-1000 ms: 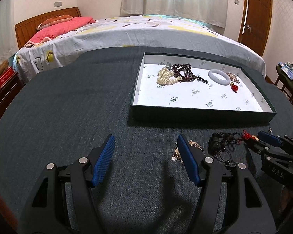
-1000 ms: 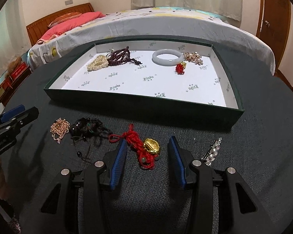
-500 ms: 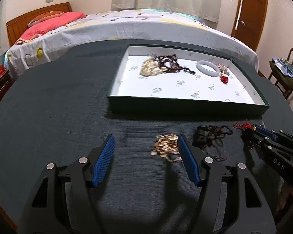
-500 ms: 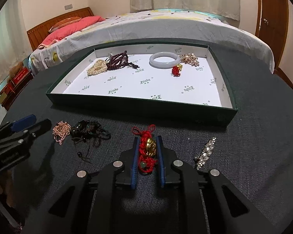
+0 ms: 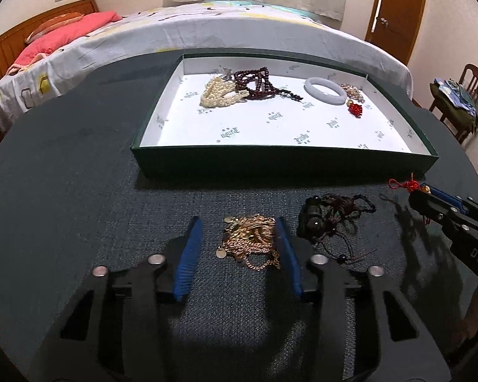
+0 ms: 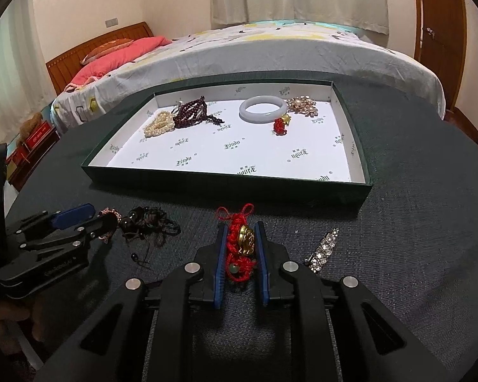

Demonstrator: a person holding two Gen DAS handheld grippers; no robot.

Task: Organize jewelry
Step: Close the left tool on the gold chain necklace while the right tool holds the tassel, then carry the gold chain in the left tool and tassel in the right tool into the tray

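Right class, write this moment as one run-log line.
left hand-held gripper: open around gold chain | right hand-held gripper: shut on red-cord charm | tray: not yet reached

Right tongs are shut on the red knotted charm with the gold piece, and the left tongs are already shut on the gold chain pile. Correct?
Not quite. The left tongs are open: in the left wrist view the gold chain pile lies on the cloth between the spread fingers, ungripped. The right tongs are shut on the red knotted charm.
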